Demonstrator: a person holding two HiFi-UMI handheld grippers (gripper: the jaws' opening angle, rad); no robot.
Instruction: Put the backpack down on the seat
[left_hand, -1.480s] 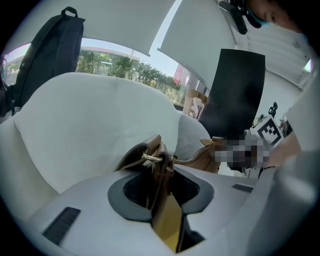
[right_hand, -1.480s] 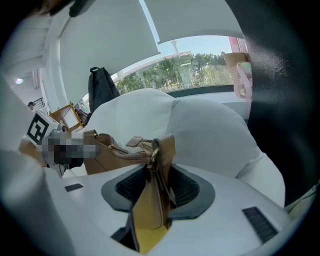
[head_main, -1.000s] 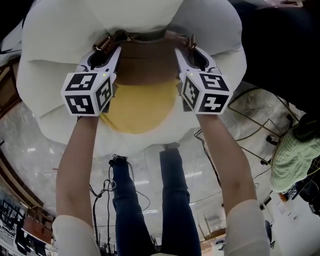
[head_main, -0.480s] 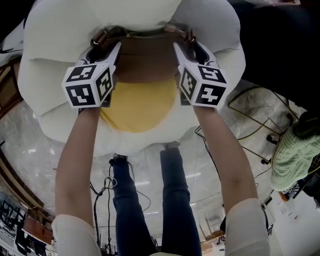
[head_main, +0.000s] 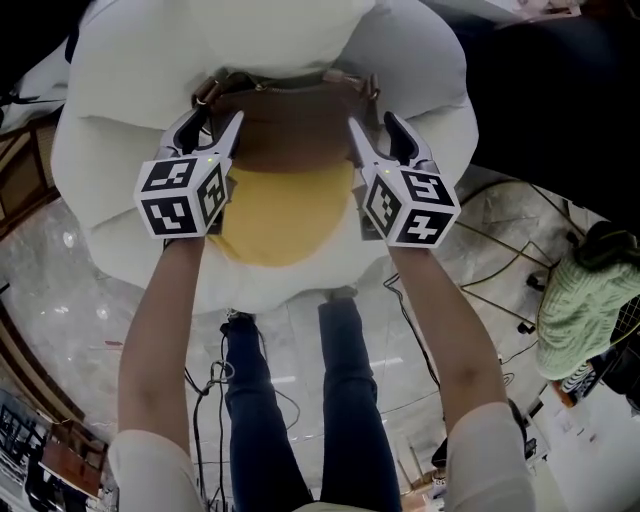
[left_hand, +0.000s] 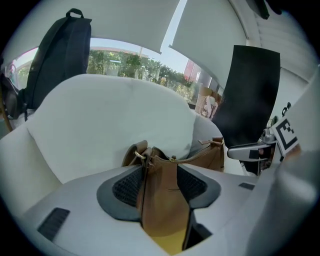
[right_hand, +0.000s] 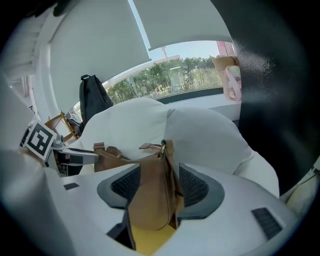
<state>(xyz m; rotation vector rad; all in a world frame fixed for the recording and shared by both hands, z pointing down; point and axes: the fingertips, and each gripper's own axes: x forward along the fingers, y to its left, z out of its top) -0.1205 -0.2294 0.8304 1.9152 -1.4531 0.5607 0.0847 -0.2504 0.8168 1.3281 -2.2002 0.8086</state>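
Note:
A brown leather backpack (head_main: 290, 125) rests on the yellow seat cushion (head_main: 280, 215) of a puffy white armchair (head_main: 120, 190), leaning toward the backrest. My left gripper (head_main: 213, 125) straddles the bag's left end (left_hand: 162, 190). Its jaws are opening, and the dark pads (left_hand: 127, 187) stand off the leather. My right gripper (head_main: 375, 128) straddles the right end (right_hand: 152, 195). Its jaws are opening too, with pads (right_hand: 195, 187) apart from the bag. The strap rings (left_hand: 141, 155) poke up past the jaws.
A black backpack (left_hand: 60, 55) hangs behind the armchair on the left, and a black panel (left_hand: 250, 95) stands to its right. Cables (head_main: 500, 250) lie on the glossy floor beside a green knitted thing (head_main: 585, 310). The person's legs (head_main: 300, 400) stand close before the chair.
Both grippers' jaws have spread apart around the bag's ends. The bag now sits free on the cushion, and both hands have drawn slightly back and down.

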